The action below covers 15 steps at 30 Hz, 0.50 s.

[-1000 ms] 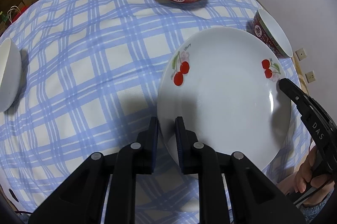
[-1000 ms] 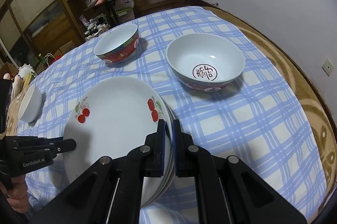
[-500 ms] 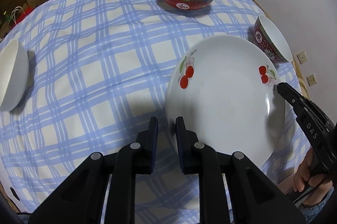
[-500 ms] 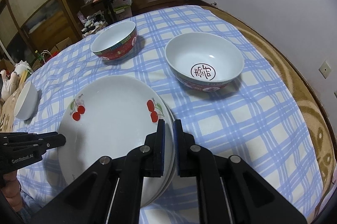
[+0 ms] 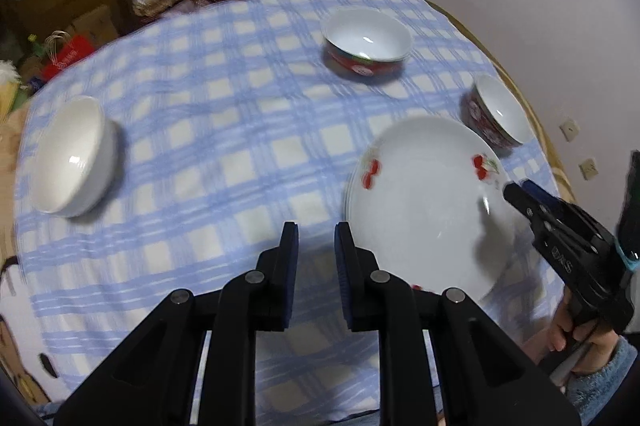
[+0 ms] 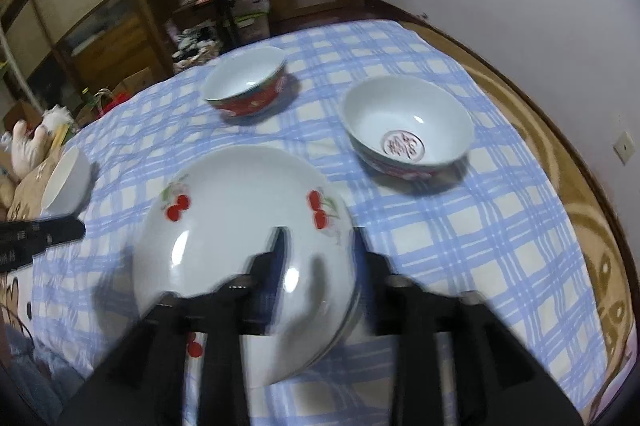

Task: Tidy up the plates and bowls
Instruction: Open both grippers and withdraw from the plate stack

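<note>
Over the plate stack (image 6: pixel 240 226), right gripper (image 6: pixel 316 238) fingers just spread astride its rim (no grip), left gripper (image 5: pixel 316 238) fingers narrowly parted, empty.

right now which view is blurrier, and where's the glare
Right wrist view is blurrier: the right gripper, jaws just opening, smears over the plate stack, which carries white glints. Left wrist view: left gripper sharp, tablecloth streaked, glint in the white bowl.
</note>
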### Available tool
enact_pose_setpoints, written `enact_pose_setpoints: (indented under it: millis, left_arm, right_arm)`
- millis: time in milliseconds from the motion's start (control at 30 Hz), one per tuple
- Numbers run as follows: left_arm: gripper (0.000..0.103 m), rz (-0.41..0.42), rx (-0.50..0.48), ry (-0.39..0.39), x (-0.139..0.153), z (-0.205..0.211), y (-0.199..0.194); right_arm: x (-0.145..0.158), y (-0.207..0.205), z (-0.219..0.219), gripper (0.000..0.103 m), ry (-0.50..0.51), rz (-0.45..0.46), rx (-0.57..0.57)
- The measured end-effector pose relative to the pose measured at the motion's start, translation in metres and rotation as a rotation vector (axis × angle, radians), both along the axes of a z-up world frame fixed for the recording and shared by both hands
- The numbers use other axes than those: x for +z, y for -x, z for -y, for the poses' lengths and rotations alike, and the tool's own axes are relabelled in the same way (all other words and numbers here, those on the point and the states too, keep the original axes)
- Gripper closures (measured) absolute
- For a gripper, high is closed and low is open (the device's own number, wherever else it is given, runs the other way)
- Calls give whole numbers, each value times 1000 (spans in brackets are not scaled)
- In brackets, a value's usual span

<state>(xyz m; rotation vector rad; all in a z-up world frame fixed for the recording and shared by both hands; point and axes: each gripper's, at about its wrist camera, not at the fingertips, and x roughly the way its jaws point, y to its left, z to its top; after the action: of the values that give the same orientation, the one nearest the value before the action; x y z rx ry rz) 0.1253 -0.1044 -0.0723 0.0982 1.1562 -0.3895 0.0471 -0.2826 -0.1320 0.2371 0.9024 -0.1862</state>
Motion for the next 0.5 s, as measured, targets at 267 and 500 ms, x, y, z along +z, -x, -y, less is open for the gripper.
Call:
enact_pose_setpoints:
  millis: [267,500]
  left_arm:
    - [66,45,22,-37,30,-33,-5]
    - [39,136,62,-108,52,-70,-5]
  right_arm:
    - [29,4,-34,21,53,25,84]
    - [60,-4,-65,0,61,116,129]
